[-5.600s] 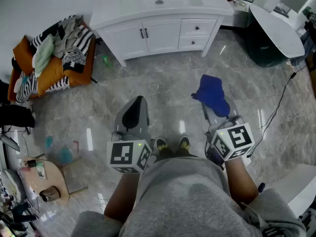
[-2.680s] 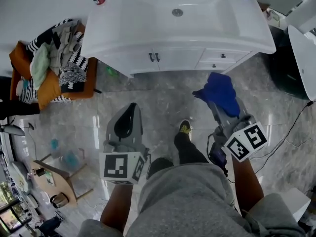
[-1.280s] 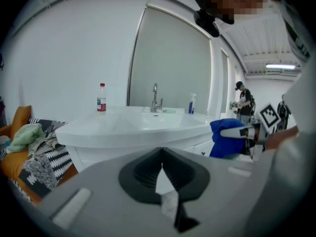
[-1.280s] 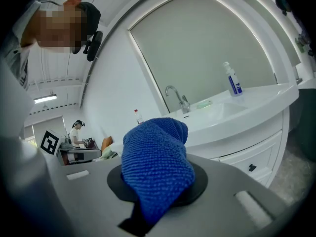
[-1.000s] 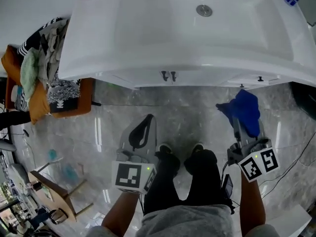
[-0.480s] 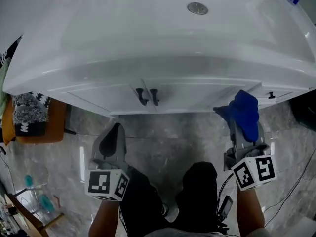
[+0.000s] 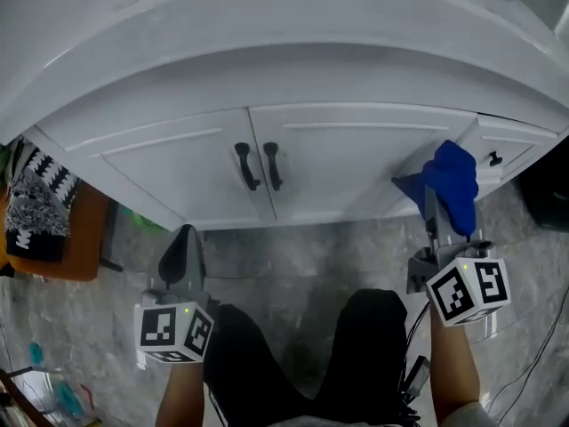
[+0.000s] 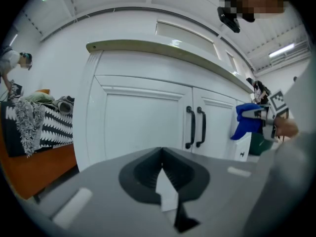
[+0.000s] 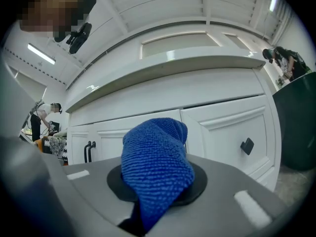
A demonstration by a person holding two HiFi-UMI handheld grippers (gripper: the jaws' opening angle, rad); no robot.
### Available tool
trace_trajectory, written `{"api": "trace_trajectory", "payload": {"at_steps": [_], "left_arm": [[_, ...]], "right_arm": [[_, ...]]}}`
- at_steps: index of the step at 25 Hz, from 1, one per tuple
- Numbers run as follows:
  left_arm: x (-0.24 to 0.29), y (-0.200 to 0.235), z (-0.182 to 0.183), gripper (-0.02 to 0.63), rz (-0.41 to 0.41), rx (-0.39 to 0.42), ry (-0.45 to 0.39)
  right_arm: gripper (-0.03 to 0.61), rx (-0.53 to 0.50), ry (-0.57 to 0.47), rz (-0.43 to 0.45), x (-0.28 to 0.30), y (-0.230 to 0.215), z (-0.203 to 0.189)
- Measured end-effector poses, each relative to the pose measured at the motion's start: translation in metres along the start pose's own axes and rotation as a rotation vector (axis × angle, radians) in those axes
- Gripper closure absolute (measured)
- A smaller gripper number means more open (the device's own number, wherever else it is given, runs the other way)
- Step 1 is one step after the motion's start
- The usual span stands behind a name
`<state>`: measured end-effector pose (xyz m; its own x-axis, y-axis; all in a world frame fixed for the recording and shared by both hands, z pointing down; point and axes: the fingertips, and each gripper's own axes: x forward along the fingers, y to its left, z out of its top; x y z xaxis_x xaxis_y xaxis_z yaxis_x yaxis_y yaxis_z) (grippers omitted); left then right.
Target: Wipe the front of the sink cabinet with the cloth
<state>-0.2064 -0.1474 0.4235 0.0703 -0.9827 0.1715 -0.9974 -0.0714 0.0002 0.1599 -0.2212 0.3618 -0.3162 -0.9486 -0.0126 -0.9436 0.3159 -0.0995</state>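
Observation:
The white sink cabinet (image 7: 347, 163) fills the top of the head view, with two doors, a pair of black handles (image 7: 258, 165) and drawers at the right. My right gripper (image 7: 437, 201) is shut on a blue cloth (image 7: 449, 185), held close to the cabinet front by the right door's edge; in the right gripper view the blue cloth (image 9: 155, 169) bunches over the jaws before the cabinet (image 9: 222, 122). My left gripper (image 7: 181, 254) hangs low near the floor, shut with nothing in it, and its own view faces the cabinet doors (image 8: 143, 125).
An orange seat with striped clothes (image 7: 40, 221) stands left of the cabinet. A black bin (image 7: 547, 185) sits to the right. A drawer knob (image 9: 247, 145) lies just right of the cloth. Grey marble floor (image 7: 302, 265) lies below, and the person's legs are between the grippers.
The person has come up to the cabinet and crouched, so its front now fills the view. The right gripper has brought the cloth up to the door front; the left one dropped lower.

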Motion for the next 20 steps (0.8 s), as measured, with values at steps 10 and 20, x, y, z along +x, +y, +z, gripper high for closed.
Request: {"api": "trace_trajectory", "payload": {"at_steps": [10, 20], "left_arm": [[-0.006, -0.003, -0.009, 0.604, -0.050, -0.022, 0.021], [-0.021, 0.003, -0.013, 0.604, -0.045, -0.042, 0.016]], "right_arm": [[0.525, -0.079, -0.048, -0.244, 0.016, -0.026, 0.049], [0.532, 0.004, -0.058, -0.415, 0.032, -0.022, 0.032]]}}
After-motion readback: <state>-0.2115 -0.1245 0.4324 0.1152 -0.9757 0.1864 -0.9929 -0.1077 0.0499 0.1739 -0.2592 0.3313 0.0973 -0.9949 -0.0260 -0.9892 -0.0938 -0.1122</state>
